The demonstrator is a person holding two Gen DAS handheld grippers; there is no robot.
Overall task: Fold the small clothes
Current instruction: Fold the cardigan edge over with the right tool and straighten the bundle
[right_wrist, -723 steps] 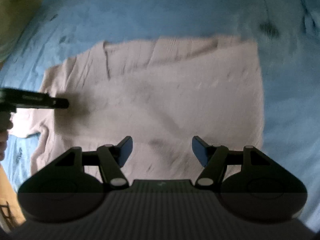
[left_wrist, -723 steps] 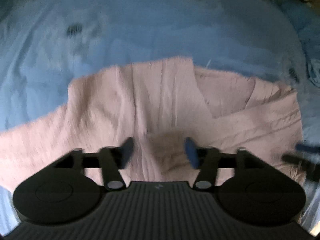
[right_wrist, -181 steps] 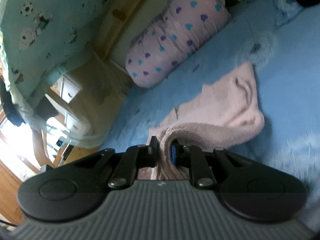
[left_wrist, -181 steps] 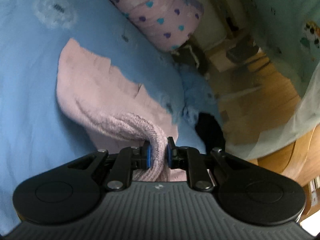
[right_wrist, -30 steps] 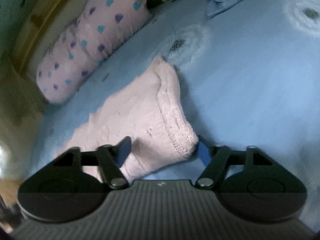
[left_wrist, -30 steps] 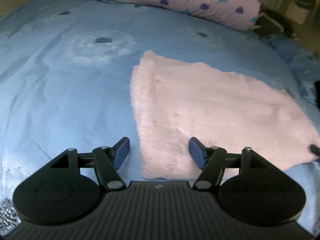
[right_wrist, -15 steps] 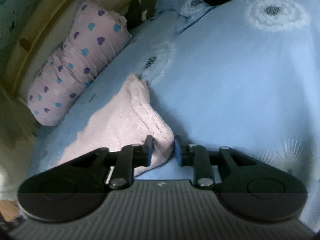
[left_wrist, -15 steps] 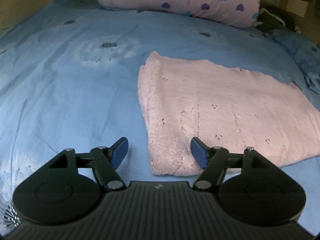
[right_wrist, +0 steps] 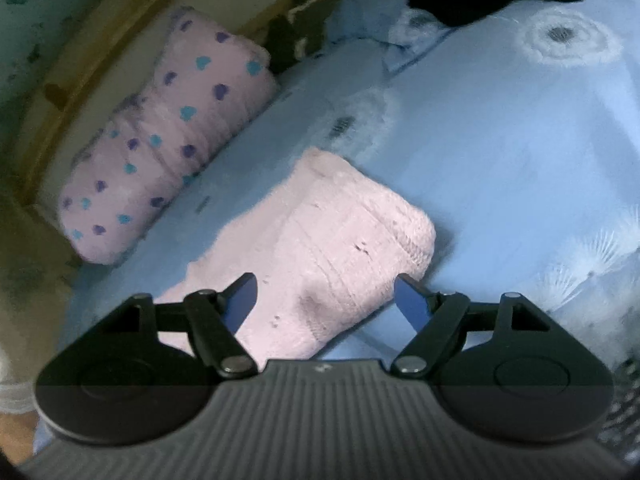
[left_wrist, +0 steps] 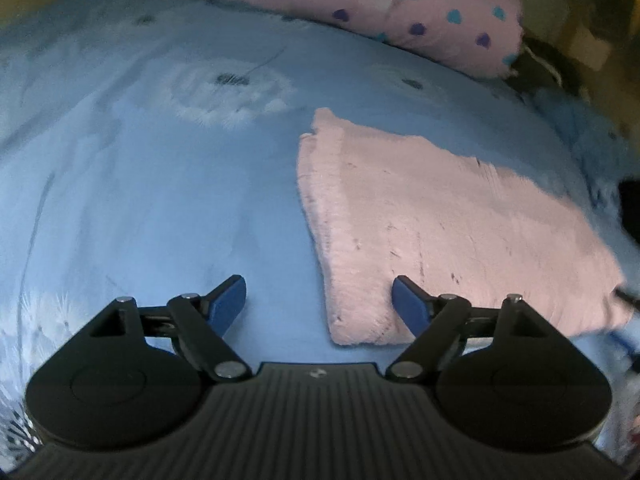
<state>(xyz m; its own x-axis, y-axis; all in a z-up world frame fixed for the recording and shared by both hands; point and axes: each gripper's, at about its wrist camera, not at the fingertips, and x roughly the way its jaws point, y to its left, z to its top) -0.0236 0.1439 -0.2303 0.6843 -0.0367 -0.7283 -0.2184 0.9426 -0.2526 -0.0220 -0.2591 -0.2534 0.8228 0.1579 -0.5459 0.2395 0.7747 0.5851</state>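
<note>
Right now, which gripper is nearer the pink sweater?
Right, narrowly. The right gripper straddles a corner of the sweater, jaws opening. The left gripper sits at its near edge, jaws opening, one finger over it, the other over the sheet.

No readable text, labels, brands or numbers anywhere in either view

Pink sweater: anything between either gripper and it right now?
Nothing visible. The folded pink sweater lies bare on the blue sheet. Both the left gripper and right gripper are opening right over its near edge; the pillow sits well behind.
</note>
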